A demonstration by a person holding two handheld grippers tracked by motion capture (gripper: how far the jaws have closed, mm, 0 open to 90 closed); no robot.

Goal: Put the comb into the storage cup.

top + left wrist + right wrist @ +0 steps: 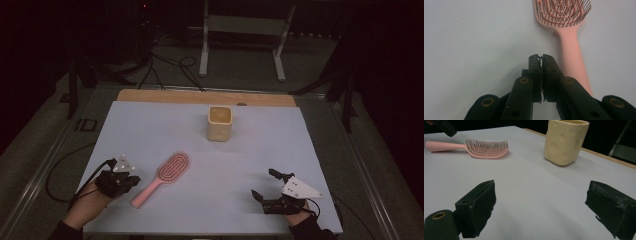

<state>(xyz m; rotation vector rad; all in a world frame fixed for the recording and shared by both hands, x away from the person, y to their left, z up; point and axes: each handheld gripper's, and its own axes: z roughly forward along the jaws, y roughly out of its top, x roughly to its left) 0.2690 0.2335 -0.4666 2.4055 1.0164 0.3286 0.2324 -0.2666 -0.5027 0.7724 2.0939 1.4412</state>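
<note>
High view: left gripper [131, 179] nears hairbrush [164, 177] handle.
Its jaws sit together; right gripper [263, 185] rests with jaws apart. Next, likely spread and straddle the handle.

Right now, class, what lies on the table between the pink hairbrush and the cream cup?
Nothing: in the high view, the stretch of table between the pink hairbrush and the cream cup is bare; the right gripper view shows the same gap.
</note>
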